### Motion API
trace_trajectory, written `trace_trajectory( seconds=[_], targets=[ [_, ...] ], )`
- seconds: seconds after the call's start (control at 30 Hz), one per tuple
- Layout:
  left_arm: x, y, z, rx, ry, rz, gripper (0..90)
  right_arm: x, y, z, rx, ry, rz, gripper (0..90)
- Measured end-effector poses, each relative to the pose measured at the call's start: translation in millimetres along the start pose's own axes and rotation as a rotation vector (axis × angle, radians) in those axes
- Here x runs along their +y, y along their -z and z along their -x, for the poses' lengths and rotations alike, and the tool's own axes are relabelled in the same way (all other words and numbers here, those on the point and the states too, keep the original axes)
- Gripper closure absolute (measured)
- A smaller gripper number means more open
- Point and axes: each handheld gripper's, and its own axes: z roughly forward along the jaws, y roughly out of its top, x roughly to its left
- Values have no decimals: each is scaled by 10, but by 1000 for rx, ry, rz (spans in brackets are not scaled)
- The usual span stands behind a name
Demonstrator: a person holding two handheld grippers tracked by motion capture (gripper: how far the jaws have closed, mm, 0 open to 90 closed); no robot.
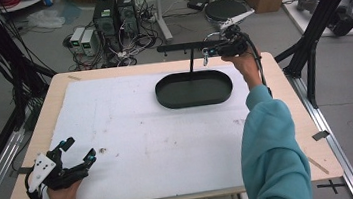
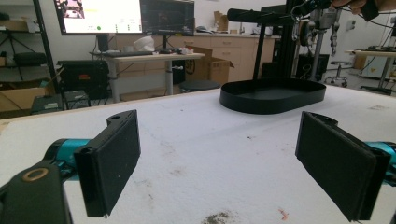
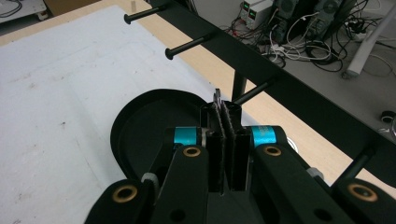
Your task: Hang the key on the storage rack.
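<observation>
A black stand has an oval tray base (image 1: 193, 88), a thin post and a horizontal bar (image 1: 183, 46) with short pegs (image 3: 187, 46). My right gripper (image 1: 219, 49) is raised at the bar's right end, shut on a thin metal item (image 3: 217, 99). Its edge pokes up between the closed jaws, just short of one peg (image 3: 254, 91). A silvery part of the item (image 1: 205, 56) dangles below the gripper, and what it is stays unclear. My left gripper (image 1: 80, 150) rests low near the table's front left corner, open, with nothing between its pads (image 2: 114, 163).
A white foam sheet (image 1: 138, 134) covers the wooden table, with a few dirt specks (image 1: 103, 150). Black frame posts (image 1: 316, 18) stand at both sides. Computers and cables (image 1: 115, 21) lie on the floor behind the table.
</observation>
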Motion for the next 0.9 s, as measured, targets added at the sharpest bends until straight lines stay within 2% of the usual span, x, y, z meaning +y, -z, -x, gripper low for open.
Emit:
trace_trajectory(
  seconds=[0.4, 0.7, 0.9],
  targets=[
    [0, -1, -1, -1, 1, 1, 144, -16, -47, 33, -20, -3, 13, 894],
    [-1, -1, -2, -2, 2, 2, 144, -27, -78, 53, -50, -6, 21, 893],
    [-1, -2, -2, -1, 3, 3, 144, -28, -100, 58, -74, 9, 22, 891]
  ],
)
